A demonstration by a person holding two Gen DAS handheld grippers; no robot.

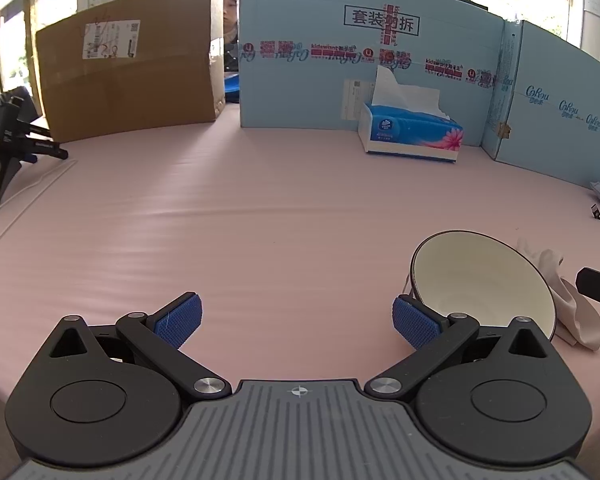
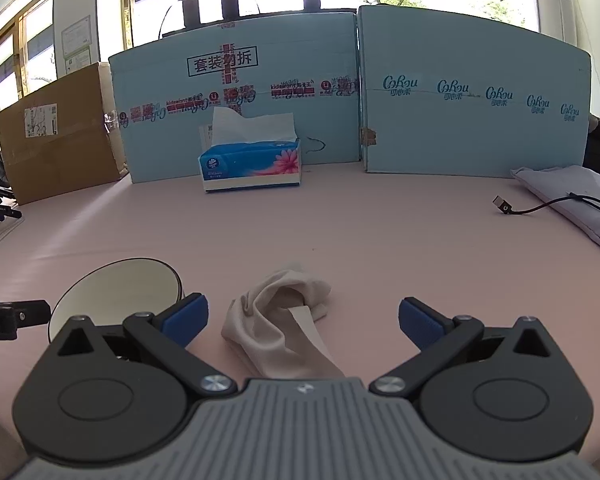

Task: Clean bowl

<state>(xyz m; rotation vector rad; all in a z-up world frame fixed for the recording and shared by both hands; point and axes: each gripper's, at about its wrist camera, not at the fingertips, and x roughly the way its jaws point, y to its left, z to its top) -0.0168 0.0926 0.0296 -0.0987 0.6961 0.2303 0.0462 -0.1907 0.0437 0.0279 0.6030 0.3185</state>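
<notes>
While both our grippers, left [image 1: 298, 322] and right [image 2: 303, 322], gape empty, the bowl [image 1: 484, 280] could tip if we nudge its rim reaching for the cloth [image 2: 276, 320].

Both wrist cameras sit low over the pink padded tabletop [image 1: 260, 208], each looking forward along its own wide-spread, blue-padded fingers toward the pale blue cardboard screens [image 2: 236, 92]. The left view stands left of the white, dark-rimmed bowl [image 1: 480, 280], the right view to its right. Both share the bowl, the crumpled beige cloth [image 2: 276, 312] and the blue tissue box [image 1: 412, 132].
</notes>
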